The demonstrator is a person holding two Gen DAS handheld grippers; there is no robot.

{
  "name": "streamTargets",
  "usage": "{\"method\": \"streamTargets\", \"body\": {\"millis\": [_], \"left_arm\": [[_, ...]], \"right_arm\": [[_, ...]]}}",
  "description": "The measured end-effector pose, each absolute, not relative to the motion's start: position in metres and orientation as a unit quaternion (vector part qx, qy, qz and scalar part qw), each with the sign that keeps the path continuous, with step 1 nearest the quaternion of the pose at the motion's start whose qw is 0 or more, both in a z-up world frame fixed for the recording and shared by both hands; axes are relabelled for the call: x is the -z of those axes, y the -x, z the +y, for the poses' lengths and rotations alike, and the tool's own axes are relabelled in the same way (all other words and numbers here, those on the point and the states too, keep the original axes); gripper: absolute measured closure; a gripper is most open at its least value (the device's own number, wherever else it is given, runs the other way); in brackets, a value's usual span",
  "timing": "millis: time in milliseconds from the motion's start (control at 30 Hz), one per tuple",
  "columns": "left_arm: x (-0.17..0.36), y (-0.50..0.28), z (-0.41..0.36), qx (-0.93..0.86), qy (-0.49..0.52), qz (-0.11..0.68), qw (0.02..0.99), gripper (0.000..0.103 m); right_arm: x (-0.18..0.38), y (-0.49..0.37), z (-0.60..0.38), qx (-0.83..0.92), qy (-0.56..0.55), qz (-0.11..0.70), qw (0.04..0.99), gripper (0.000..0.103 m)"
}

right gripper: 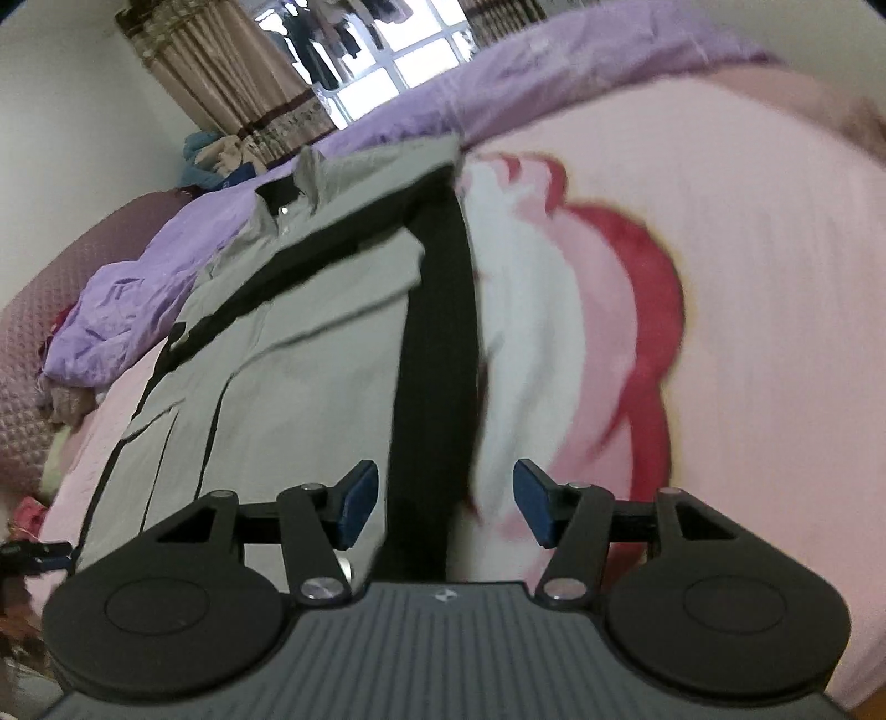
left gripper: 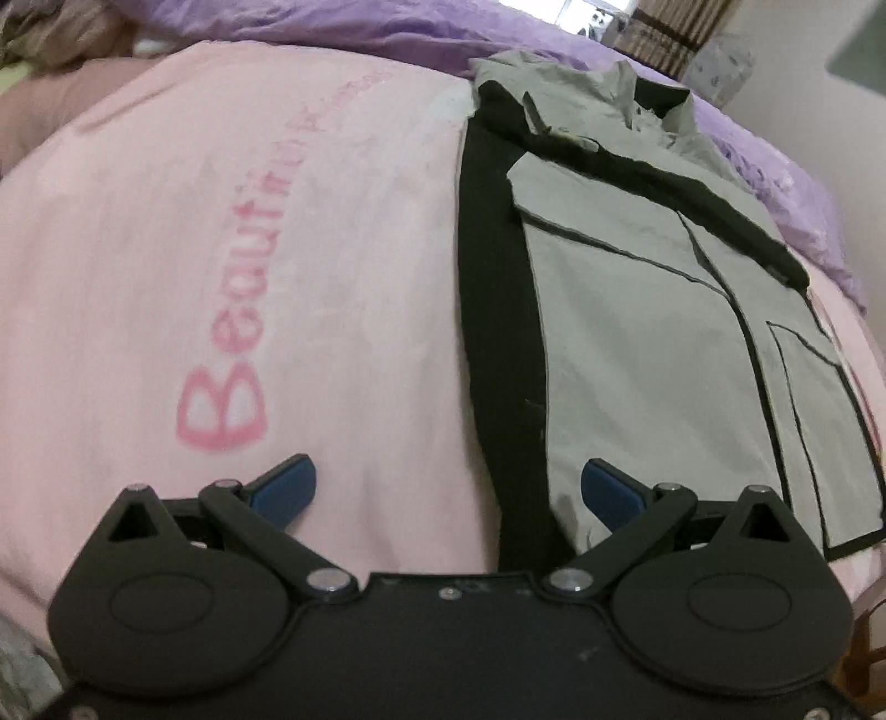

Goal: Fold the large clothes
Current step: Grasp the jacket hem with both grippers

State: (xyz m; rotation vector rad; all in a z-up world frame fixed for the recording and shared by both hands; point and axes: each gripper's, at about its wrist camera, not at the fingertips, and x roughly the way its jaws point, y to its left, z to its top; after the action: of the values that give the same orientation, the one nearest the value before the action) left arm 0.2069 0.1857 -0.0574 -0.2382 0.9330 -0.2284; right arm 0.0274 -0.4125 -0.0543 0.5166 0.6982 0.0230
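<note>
A grey shirt with black trim [left gripper: 637,310] lies flat on the pink bed cover [left gripper: 221,249], collar toward the far side, with a black strip [left gripper: 493,332] down its left edge. My left gripper [left gripper: 448,487] hovers open above the shirt's near left hem, nothing between its blue pads [left gripper: 285,487]. In the right wrist view the same shirt [right gripper: 277,354] stretches away, black strip [right gripper: 437,354] down its right edge. My right gripper [right gripper: 446,507] stands open over the strip's near end, holding nothing.
A purple quilt [left gripper: 387,27] is bunched along the far side of the bed. The pink cover carries red lettering [left gripper: 249,332] and a red and white print [right gripper: 637,310]. A curtained window [right gripper: 354,61] and piled clothes [right gripper: 221,160] lie beyond. A maroon headboard [right gripper: 33,343] stands left.
</note>
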Motion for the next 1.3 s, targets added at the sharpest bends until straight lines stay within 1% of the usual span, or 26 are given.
{"method": "streamTargets", "body": {"millis": [133,300,500,567,700,767,800,867,933,1067,1167,1200,1233,1300], "left_arm": [[0.058,-0.189,0.186,0.125,0.131,0.451,0.874,0.000],[0.059,-0.178,0.183,0.153,0.141,0.456,0.865,0.000],[0.060,-0.193,0.172,0.191,0.199,0.458,0.845,0.000],[0.059,-0.197,0.165,0.189,0.185,0.458,0.849,0.000],[0.059,-0.206,0.167,0.192,0.195,0.457,0.846,0.000],[0.061,-0.209,0.174,0.193,0.216,0.451,0.844,0.000],[0.062,-0.209,0.177,0.193,0.230,0.450,0.841,0.000],[0.061,-0.205,0.179,0.198,0.237,0.449,0.838,0.000],[0.060,-0.198,0.172,0.219,0.228,0.455,0.833,0.000],[0.061,-0.194,0.161,0.253,0.219,0.464,0.820,0.000],[0.061,-0.204,0.162,0.240,0.235,0.463,0.820,0.001],[0.061,-0.206,0.163,0.236,0.244,0.463,0.819,0.002],[0.061,-0.209,0.163,0.233,0.246,0.462,0.819,0.004],[0.059,-0.211,0.163,0.225,0.237,0.463,0.824,0.011]], "right_arm": [[0.064,-0.019,-0.409,-0.028,-0.282,0.327,0.902,0.036],[0.074,-0.019,-0.408,-0.092,-0.341,0.322,0.878,0.035],[0.075,-0.025,-0.405,-0.093,-0.344,0.326,0.876,0.032],[0.075,-0.026,-0.405,-0.094,-0.347,0.325,0.875,0.031],[0.079,-0.021,-0.413,-0.099,-0.361,0.318,0.871,0.032],[0.082,-0.022,-0.416,-0.084,-0.359,0.322,0.872,0.036],[0.083,-0.021,-0.417,-0.086,-0.362,0.319,0.872,0.036],[0.084,-0.020,-0.414,-0.096,-0.364,0.321,0.869,0.035],[0.083,-0.019,-0.408,-0.116,-0.355,0.325,0.869,0.029],[0.078,-0.020,-0.404,-0.126,-0.333,0.330,0.874,0.025],[0.079,-0.025,-0.410,-0.122,-0.367,0.326,0.862,0.029],[0.079,-0.026,-0.411,-0.123,-0.374,0.323,0.861,0.031],[0.078,-0.026,-0.412,-0.124,-0.378,0.319,0.860,0.035],[0.076,-0.026,-0.413,-0.129,-0.376,0.317,0.861,0.048]]}}
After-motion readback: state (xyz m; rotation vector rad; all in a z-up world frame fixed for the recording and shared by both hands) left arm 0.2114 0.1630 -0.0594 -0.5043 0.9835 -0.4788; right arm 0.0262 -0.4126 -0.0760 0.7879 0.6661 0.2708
